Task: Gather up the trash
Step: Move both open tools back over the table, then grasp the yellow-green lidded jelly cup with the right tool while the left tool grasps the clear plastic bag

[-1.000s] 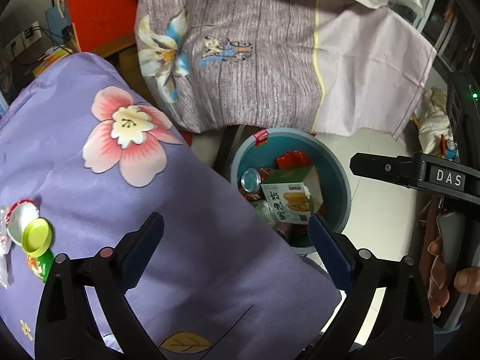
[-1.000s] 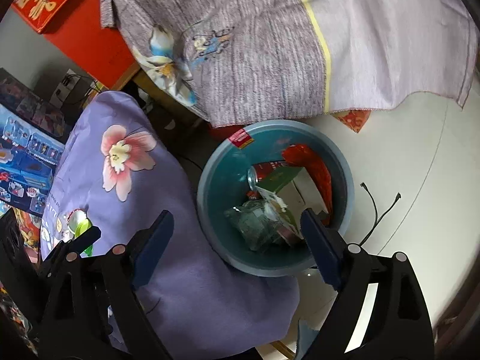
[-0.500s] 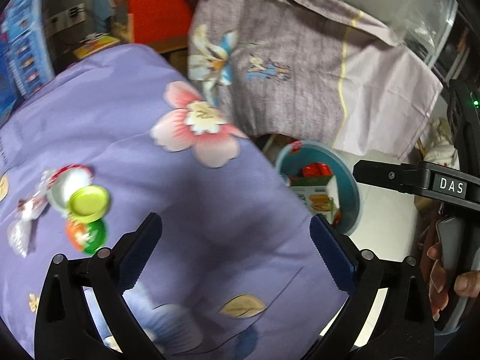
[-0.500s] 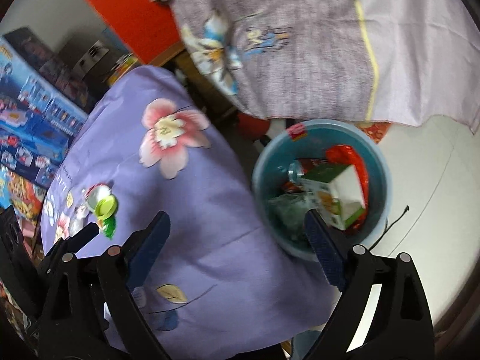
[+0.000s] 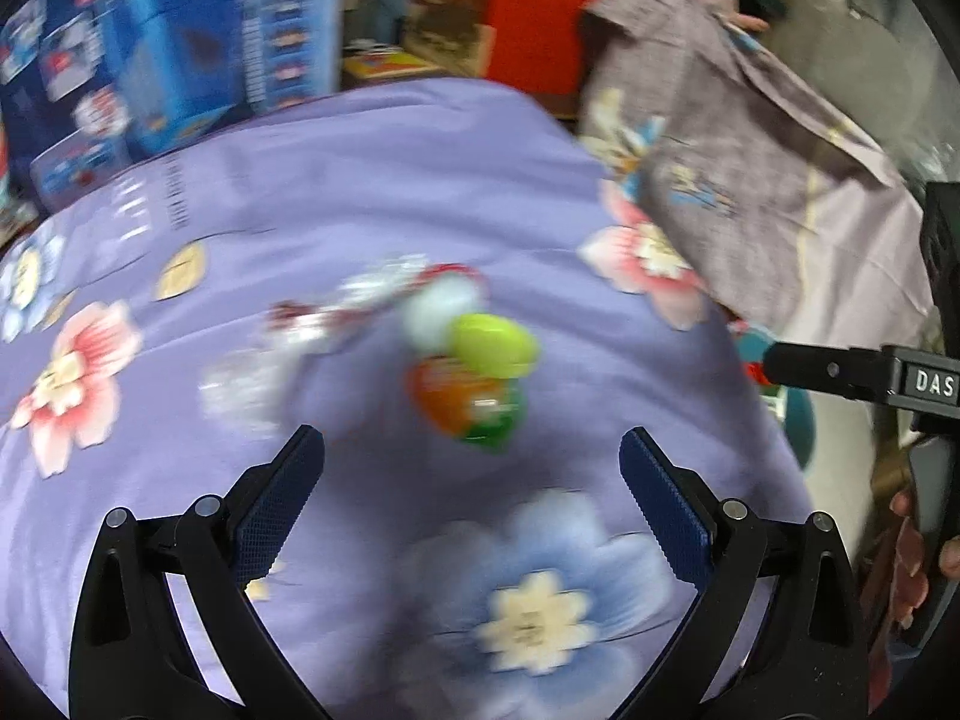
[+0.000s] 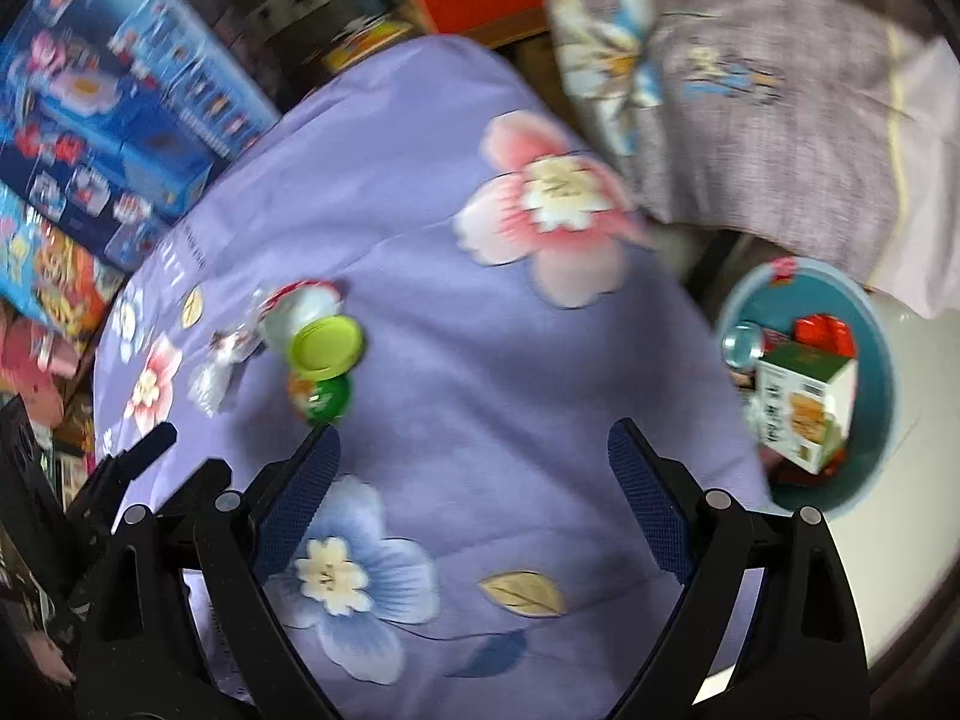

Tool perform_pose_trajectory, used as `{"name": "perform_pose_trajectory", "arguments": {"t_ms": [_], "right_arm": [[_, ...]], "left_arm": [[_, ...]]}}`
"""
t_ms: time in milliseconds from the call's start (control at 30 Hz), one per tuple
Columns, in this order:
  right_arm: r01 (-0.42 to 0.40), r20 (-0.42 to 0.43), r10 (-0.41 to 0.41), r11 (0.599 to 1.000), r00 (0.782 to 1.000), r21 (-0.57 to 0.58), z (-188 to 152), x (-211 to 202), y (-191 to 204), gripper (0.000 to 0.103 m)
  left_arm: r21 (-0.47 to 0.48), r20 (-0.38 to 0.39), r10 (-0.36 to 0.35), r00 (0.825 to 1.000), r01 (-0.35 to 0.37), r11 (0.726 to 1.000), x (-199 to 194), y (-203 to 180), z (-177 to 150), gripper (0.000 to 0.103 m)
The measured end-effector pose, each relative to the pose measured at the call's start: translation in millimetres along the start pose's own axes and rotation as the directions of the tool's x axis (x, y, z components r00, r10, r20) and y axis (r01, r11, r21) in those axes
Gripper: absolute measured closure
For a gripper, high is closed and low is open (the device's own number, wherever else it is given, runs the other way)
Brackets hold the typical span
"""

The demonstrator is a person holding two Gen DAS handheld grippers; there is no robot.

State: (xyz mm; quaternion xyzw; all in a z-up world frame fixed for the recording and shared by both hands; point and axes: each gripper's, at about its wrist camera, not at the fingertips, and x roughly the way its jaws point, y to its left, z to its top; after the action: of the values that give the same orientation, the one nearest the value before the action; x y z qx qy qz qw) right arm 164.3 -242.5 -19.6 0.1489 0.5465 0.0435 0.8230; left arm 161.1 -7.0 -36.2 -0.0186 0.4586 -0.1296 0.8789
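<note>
Lying on one table [image 6: 456,360]: one green-lidded cup [image 6: 321,369], some wrappers [image 6: 234,354]. One bin [image 6: 882,372] holds a carton [image 6: 801,408], a can [image 6: 741,343]. Both hand-held grippers, left [image 5: 471,480] and right [image 6: 474,468], are spread, empty.

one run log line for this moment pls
left gripper: open, empty | right gripper: open, empty | green-lidded cup: on purple cloth | bin: holds carton
</note>
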Motion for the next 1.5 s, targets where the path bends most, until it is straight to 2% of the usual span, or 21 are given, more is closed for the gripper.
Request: {"name": "perform_pose_trajectory", "arguments": {"t_ms": [167,300,667,833,1000,1100,1200,1233,1267,1500], "right_arm": [[0.001,-0.042,-0.003,0.999,0.999,-0.053,3.0,20.9,37.6,0.016],[-0.003,-0.072,-0.001,0.998,0.997,-0.058,7.0,35.7,52.5,0.016],[-0.063,-0.181,0.055,0.997,0.982,-0.041,34.1,104.4,90.4,0.016],[-0.049,-0.194,0.039,0.998,0.980,-0.044,40.7,124.2,94.5,0.016],[-0.049,-0.201,0.042,0.998,0.979,-0.030,43.6,134.0,89.0,0.024],[-0.058,-0.215,0.050,0.998,0.975,-0.029,43.0,138.4,88.2,0.032],[-0.057,-0.210,0.049,0.998,0.977,-0.035,43.2,138.9,89.1,0.034],[-0.058,-0.207,0.048,0.998,0.977,-0.040,43.3,138.7,89.5,0.039],[-0.056,-0.207,0.045,0.997,0.977,-0.050,43.1,139.3,90.5,0.050],[-0.064,-0.181,0.050,0.995,0.982,-0.073,41.6,134.0,91.0,0.050]], "left_arm": [[-0.072,0.001,0.032,0.999,-0.031,0.997,-3.7,51.1,-6.9,0.004],[-0.107,-0.007,0.042,0.999,-0.043,0.993,-1.4,78.2,-9.3,0.004],[-0.102,-0.043,0.063,0.997,-0.068,0.993,27.8,111.5,1.8,0.004],[-0.120,-0.055,0.051,0.997,-0.058,0.991,36.1,122.9,3.1,0.004],[-0.123,-0.057,0.052,0.997,-0.058,0.991,40.2,128.3,7.2,0.004],[-0.119,-0.058,0.051,0.997,-0.058,0.991,42.9,128.6,10.7,0.004],[-0.116,-0.059,0.051,0.997,-0.057,0.992,44.2,127.2,12.1,0.004],[-0.116,-0.059,0.049,0.997,-0.056,0.992,44.3,126.6,12.6,0.004],[-0.115,-0.058,0.048,0.997,-0.055,0.992,44.4,125.9,12.8,0.004],[-0.110,-0.068,0.049,0.997,-0.056,0.992,46.5,122.6,14.0,0.004]]}}
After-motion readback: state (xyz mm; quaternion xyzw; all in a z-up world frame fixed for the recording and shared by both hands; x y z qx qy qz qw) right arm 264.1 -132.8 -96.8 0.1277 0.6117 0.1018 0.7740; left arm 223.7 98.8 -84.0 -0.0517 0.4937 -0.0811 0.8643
